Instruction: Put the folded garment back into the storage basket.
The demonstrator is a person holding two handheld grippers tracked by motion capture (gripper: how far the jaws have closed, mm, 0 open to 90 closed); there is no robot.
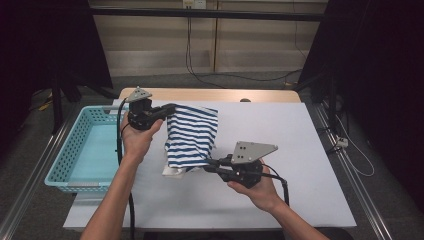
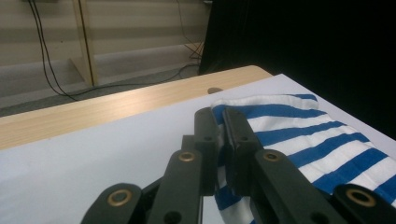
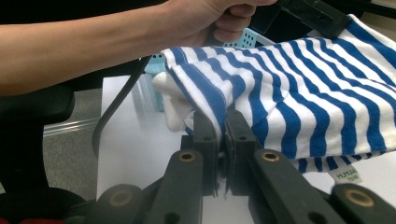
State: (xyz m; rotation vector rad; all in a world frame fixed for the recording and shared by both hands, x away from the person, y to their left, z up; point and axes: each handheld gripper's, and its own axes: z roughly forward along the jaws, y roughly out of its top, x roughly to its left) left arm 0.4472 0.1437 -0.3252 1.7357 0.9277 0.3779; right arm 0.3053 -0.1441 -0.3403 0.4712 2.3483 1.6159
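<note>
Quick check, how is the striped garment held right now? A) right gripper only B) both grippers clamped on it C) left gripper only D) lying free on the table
B: the left gripper is shut on the upper edge of the blue-and-white striped garment, and the right gripper is shut on its lower edge, with the cloth hanging between them above the white table.

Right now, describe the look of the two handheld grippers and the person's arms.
Both the left gripper and the right gripper are black, with two flat jaws on linkage arms pinned by brass-ringed pivots. Each carries a grey three-cornered plate on top and trails a black cable. The forearms are bare, with no sleeves or gloves visible.
</note>
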